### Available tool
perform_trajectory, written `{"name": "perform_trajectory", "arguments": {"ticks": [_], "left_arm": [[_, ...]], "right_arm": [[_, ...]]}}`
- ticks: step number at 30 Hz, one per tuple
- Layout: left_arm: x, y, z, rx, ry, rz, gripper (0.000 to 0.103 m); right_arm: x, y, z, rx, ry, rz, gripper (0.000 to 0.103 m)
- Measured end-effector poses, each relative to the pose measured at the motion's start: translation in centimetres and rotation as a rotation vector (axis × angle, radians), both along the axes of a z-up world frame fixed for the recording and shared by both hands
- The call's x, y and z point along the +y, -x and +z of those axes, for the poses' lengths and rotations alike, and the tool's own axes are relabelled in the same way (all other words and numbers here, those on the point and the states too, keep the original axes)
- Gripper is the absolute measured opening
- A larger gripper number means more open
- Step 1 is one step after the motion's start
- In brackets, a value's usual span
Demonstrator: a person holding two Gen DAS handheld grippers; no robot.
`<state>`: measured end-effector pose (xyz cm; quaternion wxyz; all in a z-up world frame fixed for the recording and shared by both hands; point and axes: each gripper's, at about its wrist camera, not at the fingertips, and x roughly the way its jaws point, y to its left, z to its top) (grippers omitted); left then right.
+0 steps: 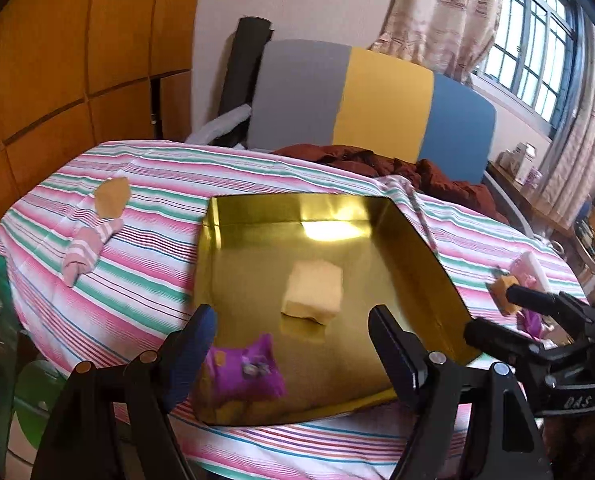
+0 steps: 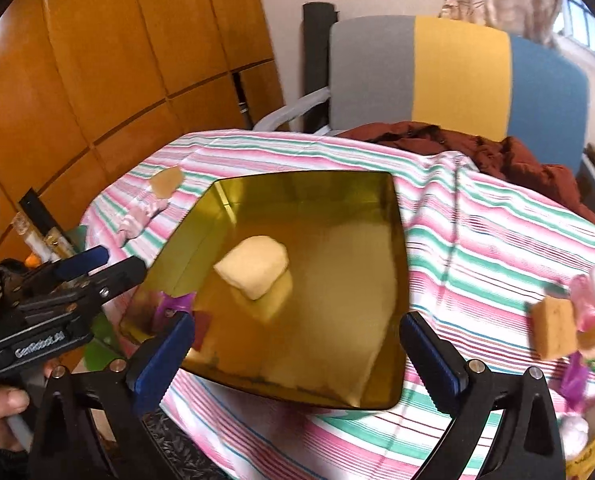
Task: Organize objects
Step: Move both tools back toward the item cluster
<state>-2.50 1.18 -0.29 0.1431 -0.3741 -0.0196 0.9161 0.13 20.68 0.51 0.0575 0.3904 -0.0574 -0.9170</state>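
Observation:
A shiny gold tray (image 1: 417,240) (image 2: 397,240) stands on the striped cloth. In it are a cream block (image 1: 313,292) (image 2: 253,266), mirrored in the floor right under it, and a purple packet (image 1: 245,372) (image 2: 173,304) at the near left corner. My left gripper (image 1: 293,354) hangs open over the tray's near edge; the packet lies just past its left finger, untouched. From the right wrist view the left gripper (image 2: 105,266) shows at the tray's left side. My right gripper (image 2: 297,356) is wide open over the tray's near edge with nothing between its fingers; it shows at the right (image 1: 497,316).
A pink striped sock (image 1: 89,248) and a tan piece (image 1: 113,196) lie left of the tray. A brown sponge (image 2: 553,326) and pink and purple packets (image 2: 585,304) lie at the right. Behind the table stand a grey, yellow and blue chair (image 1: 377,104) and a dark red garment (image 1: 417,172).

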Motion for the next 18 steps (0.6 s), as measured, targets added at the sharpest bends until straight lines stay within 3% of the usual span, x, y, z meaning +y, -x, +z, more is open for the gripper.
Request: {"name": "perform_trajectory", "arguments": {"ticks": [7,18], "left_arm": [[0.9,0.2,-0.4,-0.052,-0.038,-0.049,0.08],[4.6,-0.7,0.7,-0.04,-0.053,-0.196,0.078]], "right_arm": [[2.1,-1.7,0.3,0.013,-0.032,-0.067,0.103],[8.4,-4.0,0.0,-0.012,-0.045,-0.207,0.103]]}}
